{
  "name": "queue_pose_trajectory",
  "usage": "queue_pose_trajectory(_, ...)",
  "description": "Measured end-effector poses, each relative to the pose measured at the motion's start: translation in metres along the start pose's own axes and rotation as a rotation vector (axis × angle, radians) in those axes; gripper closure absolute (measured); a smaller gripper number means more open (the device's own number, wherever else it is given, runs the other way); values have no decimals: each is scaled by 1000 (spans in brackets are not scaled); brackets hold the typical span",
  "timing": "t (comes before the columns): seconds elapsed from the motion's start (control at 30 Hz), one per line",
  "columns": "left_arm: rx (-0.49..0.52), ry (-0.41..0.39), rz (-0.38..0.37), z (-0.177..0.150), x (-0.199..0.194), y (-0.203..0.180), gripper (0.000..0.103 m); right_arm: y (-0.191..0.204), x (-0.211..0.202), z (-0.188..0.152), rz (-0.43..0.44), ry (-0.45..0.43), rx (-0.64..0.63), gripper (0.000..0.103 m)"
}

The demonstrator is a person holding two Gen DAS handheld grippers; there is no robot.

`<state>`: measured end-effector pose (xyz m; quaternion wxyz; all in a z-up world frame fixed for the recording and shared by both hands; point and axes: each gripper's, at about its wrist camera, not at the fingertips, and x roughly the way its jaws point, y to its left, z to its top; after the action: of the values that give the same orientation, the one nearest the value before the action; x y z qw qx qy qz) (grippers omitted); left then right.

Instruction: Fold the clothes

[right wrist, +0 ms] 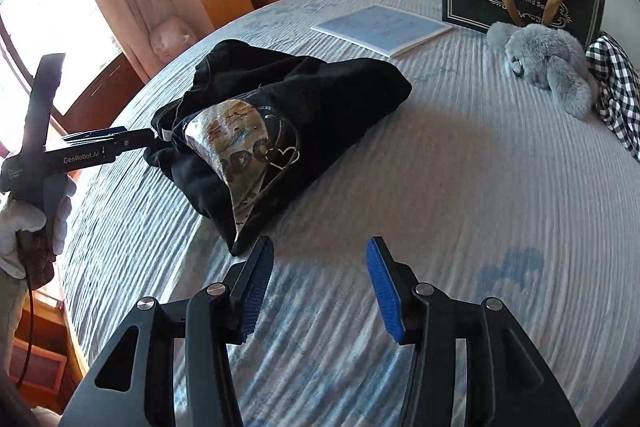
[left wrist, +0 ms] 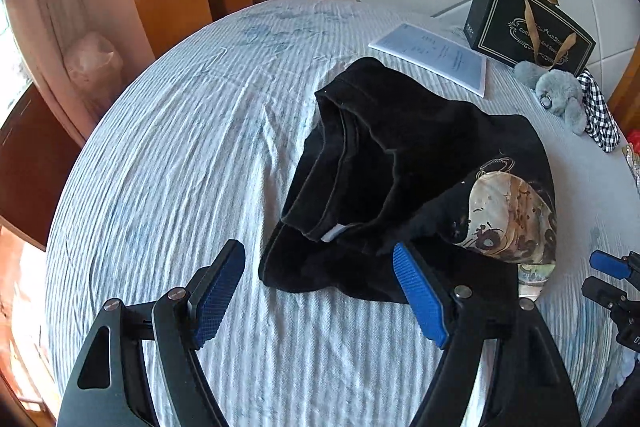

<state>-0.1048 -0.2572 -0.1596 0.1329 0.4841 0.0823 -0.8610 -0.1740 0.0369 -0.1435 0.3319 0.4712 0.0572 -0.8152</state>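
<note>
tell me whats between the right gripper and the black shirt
Nothing: in the right wrist view only bare striped bedsheet lies between the open right gripper and the black shirt. The shirt's near corner ends just ahead of the gripper's left finger.

Black fingers (right wrist: 256, 291) (blue ribbed pads); white glove (right wrist: 24, 223)

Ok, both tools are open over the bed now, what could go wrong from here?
1. The black T-shirt lies bunched with stacked layers, so the left tool might pinch several layers rather than one edge.
2. The right tool hangs over bare sheet beside the shirt's corner; closing there would probably catch bedding.
3. The booklet, plush toy and gift bag sit near; spreading the shirt could sweep them.
</note>
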Motion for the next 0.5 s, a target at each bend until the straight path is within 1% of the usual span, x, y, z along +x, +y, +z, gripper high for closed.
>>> queue_pose_trajectory(0.07,53,16,-38,7,11,5,26,13,4,-5,-12,-20,42,54)
queue_pose_trajectory(0.1,79,32,-58,9,19,5,27,21,6,-6,-21,-31,55,52)
queue_pose_trajectory(0.13,103,53,-78,11,27,5,30,28,11,-5,-32,-42,70,52)
queue_pose_trajectory(0.17,119,81,-106,11,36,4,49,35,15,-4,-43,-53,88,52)
queue_pose_trajectory(0.2,128,102,-129,11,41,4,64,41,21,-2,-54,-61,110,52)
queue_pose_trajectory(0.23,135,114,-146,10,45,4,81,46,29,1,-74,-63,119,52)
queue_pose_trajectory(0.27,145,116,-160,9,45,4,83,50,37,4,-98,-62,120,52)
queue_pose_trajectory(0.3,155,111,-172,9,43,4,86,55,46,7,-123,-60,120,60)
queue_pose_trajectory(0.33,153,106,-186,9,40,7,87,58,51,10,-163,-58,113,84)
queue_pose_trajectory(0.37,142,100,-201,10,35,12,88,60,54,13,-213,-54,100,90)
queue_pose_trajectory(0.4,131,94,-216,11,31,17,88,62,58,15,-262,-50,88,92)
queue_pose_trajectory(0.43,120,88,-232,12,27,21,88,61,56,15,-293,-45,90,92)
queue_pose_trajectory(0.5,80,85,-274,13,18,35,88,54,49,10,-334,-32,111,93)
